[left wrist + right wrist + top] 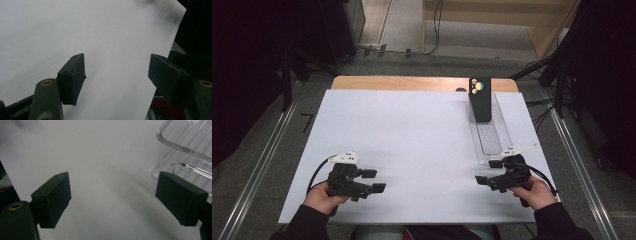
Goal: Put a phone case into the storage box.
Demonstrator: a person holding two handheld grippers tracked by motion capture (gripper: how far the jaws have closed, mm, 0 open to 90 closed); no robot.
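White board [412, 150] covers the table, with dark floor, cables and metal rails around it. On that board, at its far right, a clear tray [488, 135] lies lengthwise, and a black phone [480, 99] stands upright at the tray's far end, its back with the camera lenses facing the person. The phone looks stiff, smooth and fairly heavy for its size, so it is likely slippery between hard pads and could tip if nudged high up. The safest hold is probably across its two long edges, around the middle, clear of the lenses. The tray looks like light, rigid plastic with a ribbed floor and thin walls; in the right gripper view its rounded corner [175, 152] sits just beyond the jaws, and it may slide if pushed.

Just short of the tray's near end, the right gripper [492, 172] hovers low over the board, jaws spread wide with nothing between them. Well apart from the tray, at the board's near left, the left gripper [373, 180] is likewise wide and empty, with bare board [100, 37] ahead of it.
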